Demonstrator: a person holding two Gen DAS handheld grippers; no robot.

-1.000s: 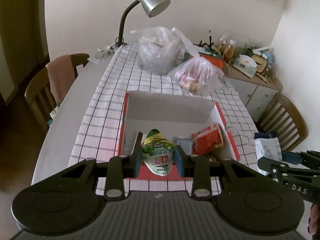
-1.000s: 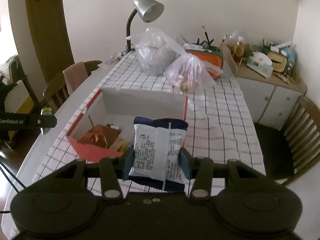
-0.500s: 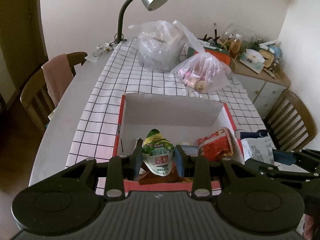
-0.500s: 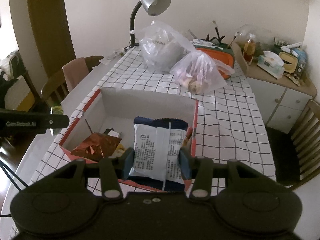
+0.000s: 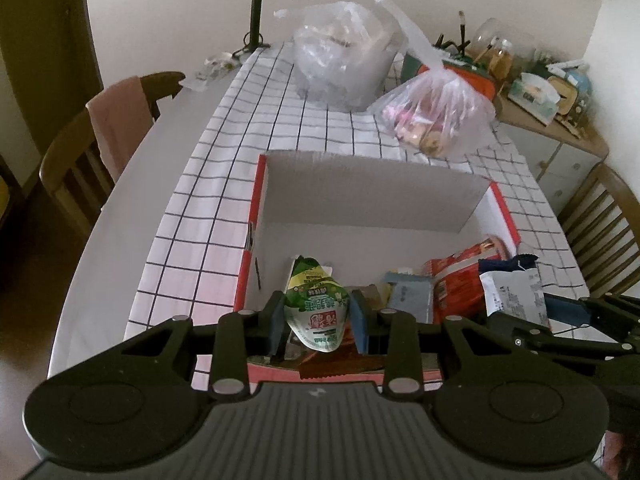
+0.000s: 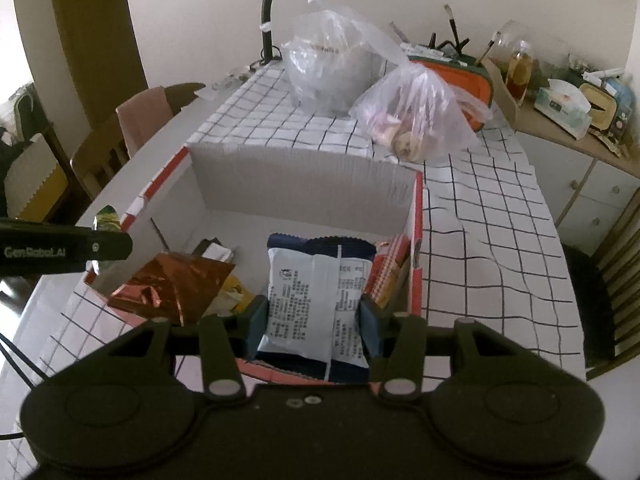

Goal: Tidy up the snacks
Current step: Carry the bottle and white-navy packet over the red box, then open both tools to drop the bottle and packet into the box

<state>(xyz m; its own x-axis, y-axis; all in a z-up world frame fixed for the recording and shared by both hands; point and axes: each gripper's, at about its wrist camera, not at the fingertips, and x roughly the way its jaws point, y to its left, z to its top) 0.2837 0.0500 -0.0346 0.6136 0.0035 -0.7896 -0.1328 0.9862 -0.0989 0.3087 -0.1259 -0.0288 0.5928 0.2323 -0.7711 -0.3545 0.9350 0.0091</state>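
A red cardboard box (image 5: pixel 372 196) with a white inside stands on the checked tablecloth; it also shows in the right wrist view (image 6: pixel 304 184). My left gripper (image 5: pixel 317 318) is shut on a green and white snack pouch (image 5: pixel 316 308), held over the box's near left part. My right gripper (image 6: pixel 314 320) is shut on a white and navy snack packet (image 6: pixel 316 296), held over the box's near right part; it shows in the left wrist view (image 5: pixel 514 294) too. Inside lie a red packet (image 5: pixel 460 280), a grey-blue packet (image 5: pixel 410 294) and a copper foil packet (image 6: pixel 172 284).
Two clear plastic bags of food (image 5: pixel 344 56) (image 5: pixel 436 116) sit behind the box. A desk lamp (image 5: pixel 280 0) stands at the table's far end. Wooden chairs stand left (image 5: pixel 80 160) and right (image 5: pixel 604 224). A cluttered sideboard (image 6: pixel 572 120) is at far right.
Both grippers have moved forward over the box with their snacks still held. The box now fills more of each view.
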